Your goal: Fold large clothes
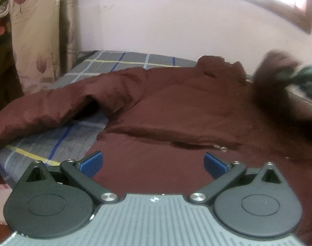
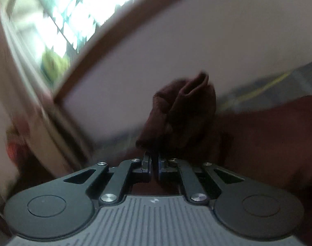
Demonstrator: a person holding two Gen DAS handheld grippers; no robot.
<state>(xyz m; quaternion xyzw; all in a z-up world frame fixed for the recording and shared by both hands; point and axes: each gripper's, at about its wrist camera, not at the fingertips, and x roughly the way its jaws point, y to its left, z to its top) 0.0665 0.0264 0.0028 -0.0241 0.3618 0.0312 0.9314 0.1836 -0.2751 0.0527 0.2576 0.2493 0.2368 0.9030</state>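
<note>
A dark maroon jacket [image 1: 176,106] lay spread over a bed [image 1: 53,143] covered in a grey plaid sheet with blue, white and yellow lines. Its collar pointed toward the far wall, one puffy sleeve [image 1: 53,108] stretched out to the left across the sheet, and a pocket seam ran across the body. On the right side a blurred part of the cloth was lifted off the bed.

The left claw [image 1: 154,164] hovered over the jacket's lower body with its blue pads [image 1: 92,164] spread wide apart and nothing between them.

The right claw [image 2: 155,164] was clamped tight on a bunched fold of the same maroon cloth [image 2: 180,112], which stood up in a crumpled peak just past its fingertips. This view was streaked with motion blur.

Beyond the bed stood a pale wall [image 1: 176,24], a wood-framed window [image 1: 299,4] and a floral curtain [image 1: 33,41] at the left.
</note>
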